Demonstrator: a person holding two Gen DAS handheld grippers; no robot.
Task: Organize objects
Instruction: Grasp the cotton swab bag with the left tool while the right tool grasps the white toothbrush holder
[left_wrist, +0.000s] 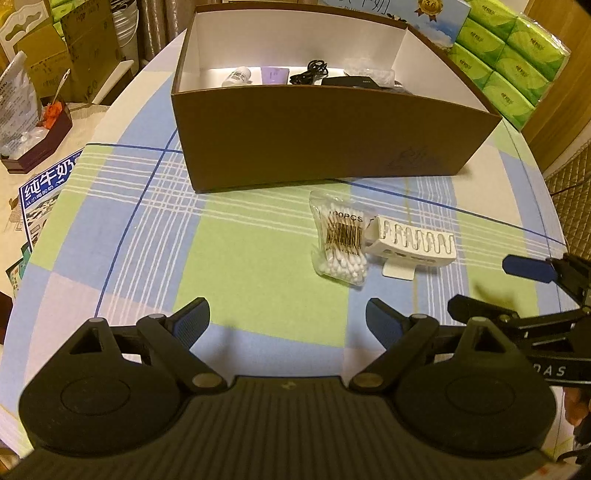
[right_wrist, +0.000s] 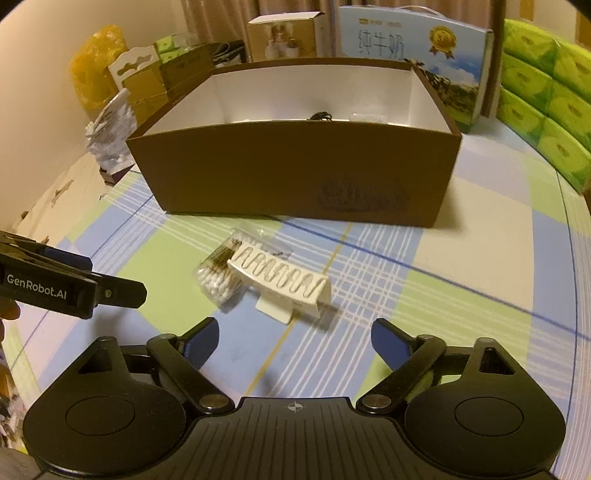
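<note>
Plaid tablecloth (left_wrist: 258, 266) holds cotton swabs (left_wrist: 341, 243) ahead of gaping left tongs (left_wrist: 288, 321).

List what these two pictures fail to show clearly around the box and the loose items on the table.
- Box contents: in the right wrist view the near wall hides nearly everything; only a black cable peeks over it.
- Same in the left wrist view: bottle, purple card and dark items are half cut by the wall.
- Bag of cotton swabs: partly covered by the white plastic holder in the right wrist view.
- Print on the box front: too faint to read.
</note>
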